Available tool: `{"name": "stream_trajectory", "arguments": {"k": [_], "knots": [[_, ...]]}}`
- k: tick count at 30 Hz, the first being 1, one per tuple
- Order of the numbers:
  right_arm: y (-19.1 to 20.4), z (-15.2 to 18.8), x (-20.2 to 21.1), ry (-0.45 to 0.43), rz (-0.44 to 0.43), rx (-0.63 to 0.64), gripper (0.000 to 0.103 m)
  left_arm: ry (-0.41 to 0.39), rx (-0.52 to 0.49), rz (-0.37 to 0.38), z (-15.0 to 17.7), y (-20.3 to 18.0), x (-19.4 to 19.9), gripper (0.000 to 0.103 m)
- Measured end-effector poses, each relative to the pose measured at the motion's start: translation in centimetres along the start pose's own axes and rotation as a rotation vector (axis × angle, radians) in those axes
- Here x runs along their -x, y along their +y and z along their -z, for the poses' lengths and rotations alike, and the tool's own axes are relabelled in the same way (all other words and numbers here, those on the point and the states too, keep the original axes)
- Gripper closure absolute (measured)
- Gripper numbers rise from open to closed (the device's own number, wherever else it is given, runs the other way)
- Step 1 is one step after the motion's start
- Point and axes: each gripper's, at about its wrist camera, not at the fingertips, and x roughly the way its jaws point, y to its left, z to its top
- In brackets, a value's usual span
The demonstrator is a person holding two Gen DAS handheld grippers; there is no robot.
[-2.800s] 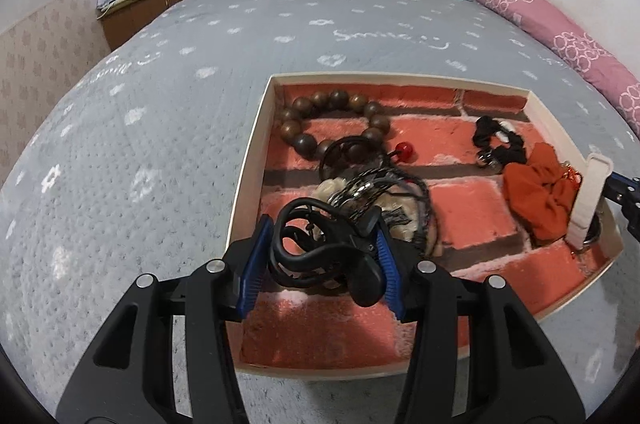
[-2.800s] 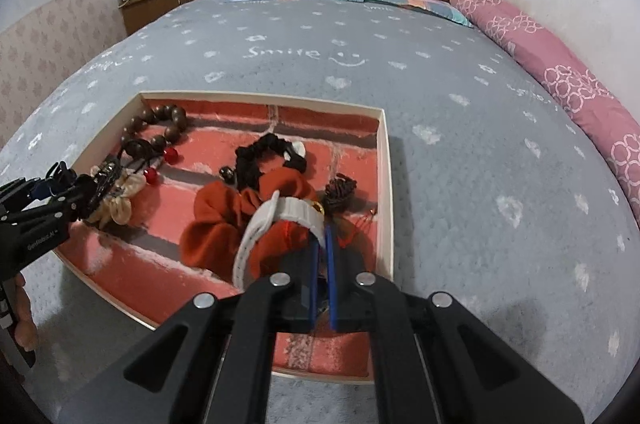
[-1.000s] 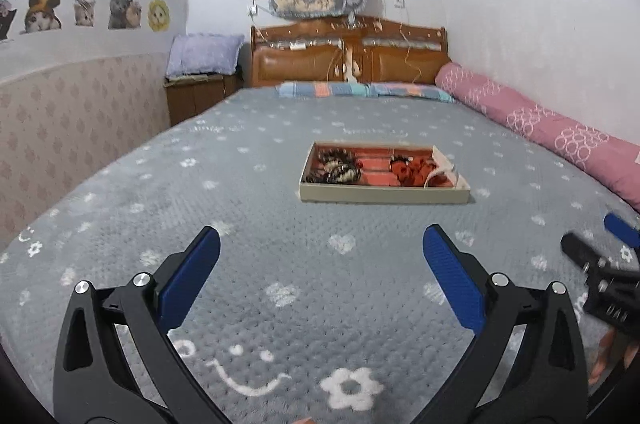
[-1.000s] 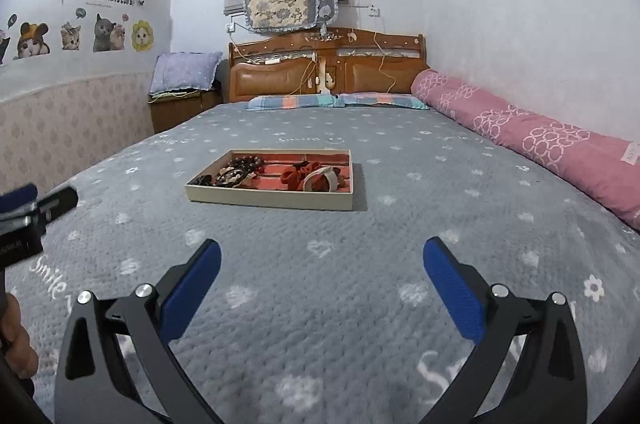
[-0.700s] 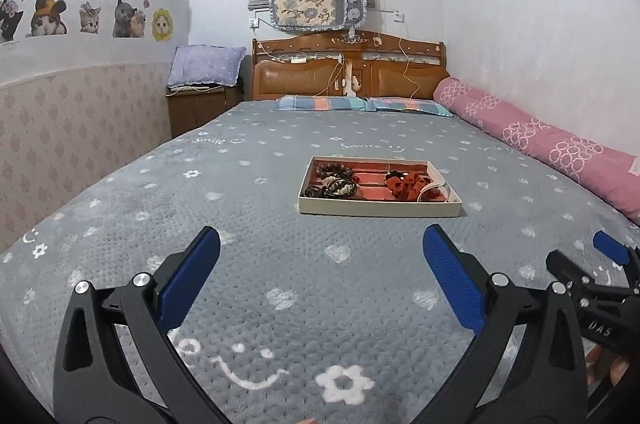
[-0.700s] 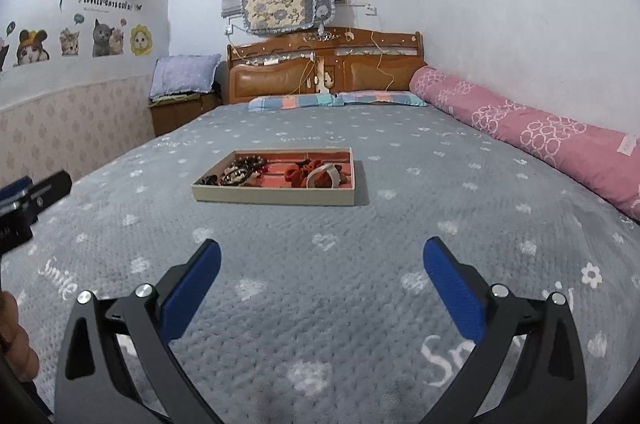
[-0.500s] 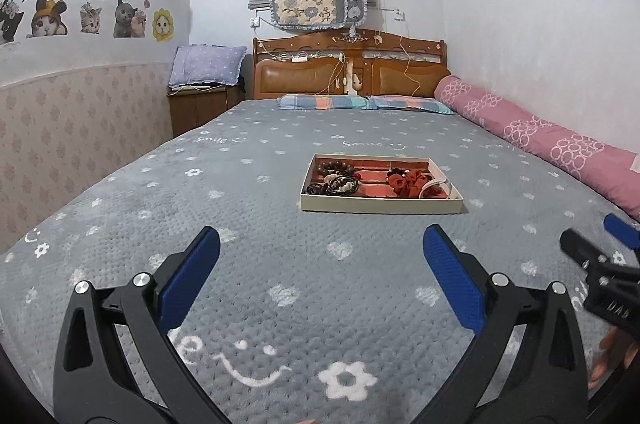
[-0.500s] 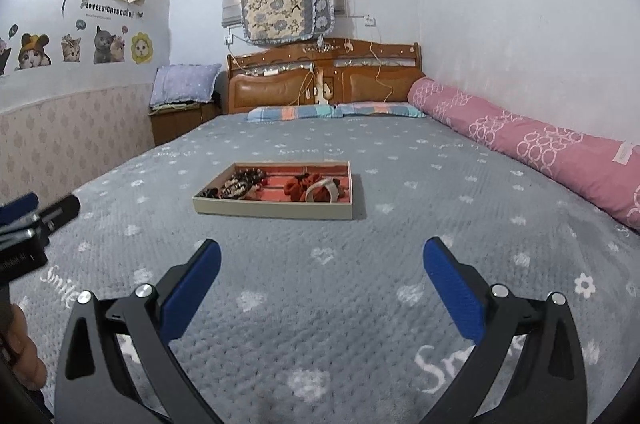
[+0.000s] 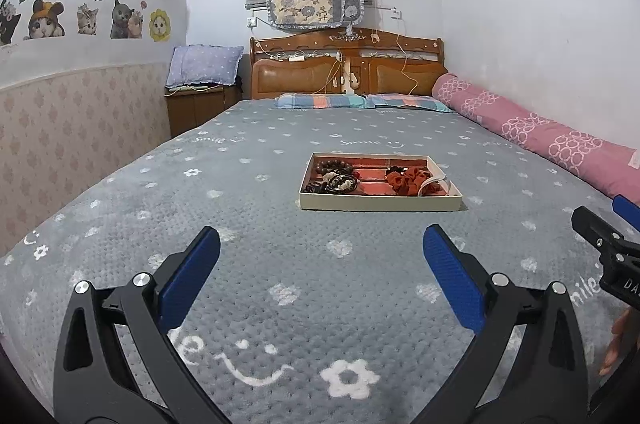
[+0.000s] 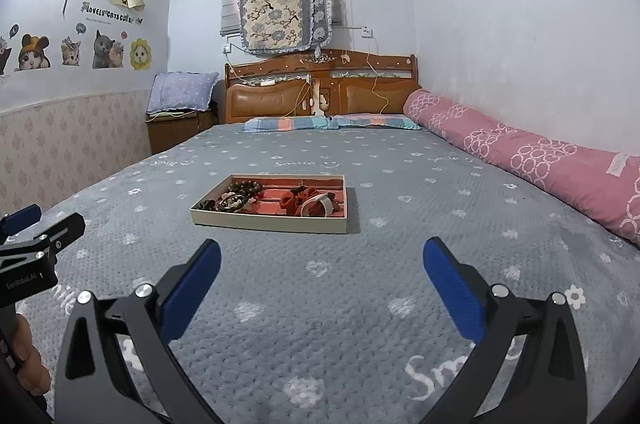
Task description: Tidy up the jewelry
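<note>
**Both grippers clear of tray, jaws empty**

Left wrist: left gripper (image 9: 321, 248) jaws were wide open, nothing held, well short of the tray (image 9: 380, 203) on the bed (image 9: 240, 264). Tray held beads (image 9: 334, 167) far-left, orange scrunchie (image 9: 404, 180) right.

Right wrist: right gripper (image 10: 322, 262) equally spread, empty; tray (image 10: 272, 218) ahead-left. Items looked sorted, likely done.

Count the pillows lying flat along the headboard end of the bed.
2: a striped pillow left of centre and a second striped pillow right of it, end to end. The pink bolster along the wall is not counted.
</note>
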Motion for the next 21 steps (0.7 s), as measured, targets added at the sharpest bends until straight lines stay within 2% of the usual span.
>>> {"name": "stream_trajectory", "arguments": {"k": [21], "knots": [[-0.34, -0.59, 0.4, -0.007, 0.003, 0.002, 0.004, -0.01, -0.005, -0.006, 0.0, -0.49, -0.08, 0.005]]}}
